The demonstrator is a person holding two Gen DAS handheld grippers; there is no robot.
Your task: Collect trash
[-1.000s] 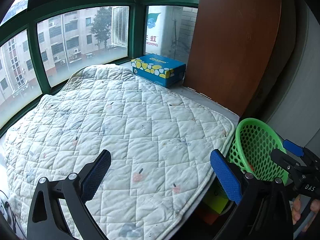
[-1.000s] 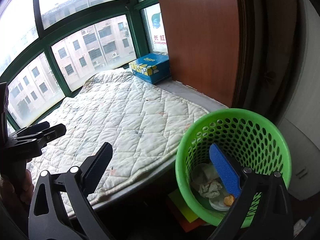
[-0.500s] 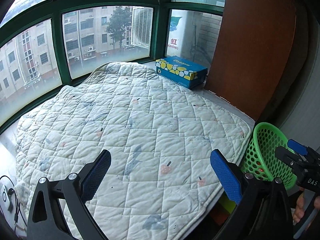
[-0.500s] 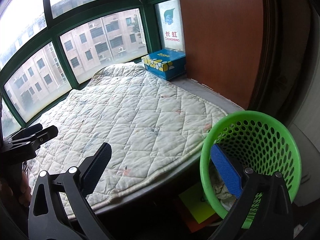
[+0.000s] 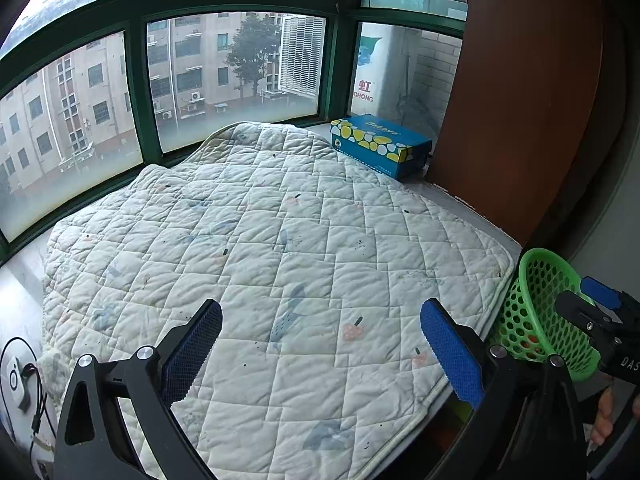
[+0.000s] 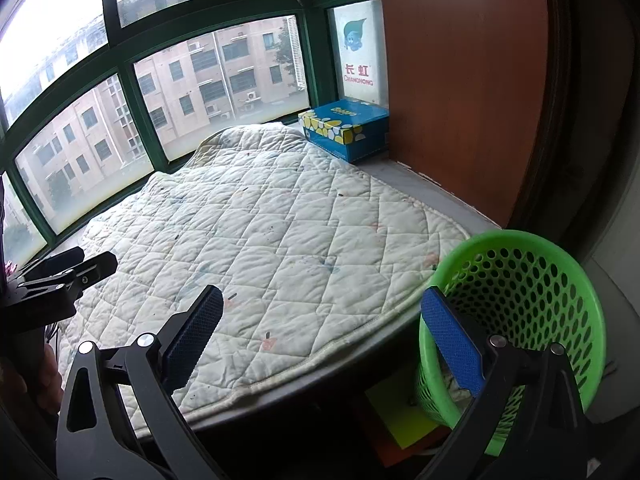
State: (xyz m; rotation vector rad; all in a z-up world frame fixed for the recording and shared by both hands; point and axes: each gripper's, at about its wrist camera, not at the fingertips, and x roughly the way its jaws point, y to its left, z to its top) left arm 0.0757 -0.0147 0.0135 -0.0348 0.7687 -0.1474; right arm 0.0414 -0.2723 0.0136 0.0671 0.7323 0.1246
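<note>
A green perforated trash basket (image 6: 524, 304) stands on the floor beside the bay-window ledge; it also shows at the right edge of the left wrist view (image 5: 540, 312). Its contents are hidden from both views now. My left gripper (image 5: 320, 344) is open and empty above the white quilted mat (image 5: 280, 260). My right gripper (image 6: 320, 336) is open and empty, its right finger in front of the basket's near rim, its left finger over the mat (image 6: 280, 240). No loose trash shows on the mat.
A blue and yellow tissue box (image 5: 380, 146) sits at the mat's far corner by the brown wooden panel (image 5: 520, 100); it also shows in the right wrist view (image 6: 346, 128). Green-framed windows line the back. A white device with cables (image 5: 16, 380) lies at the left. Yellow paper (image 6: 400, 416) lies under the ledge.
Both grippers have pulled up and back from the basket. The basket's inside with crumpled trash was visible a second ago and is now out of sight. Both stay open.
</note>
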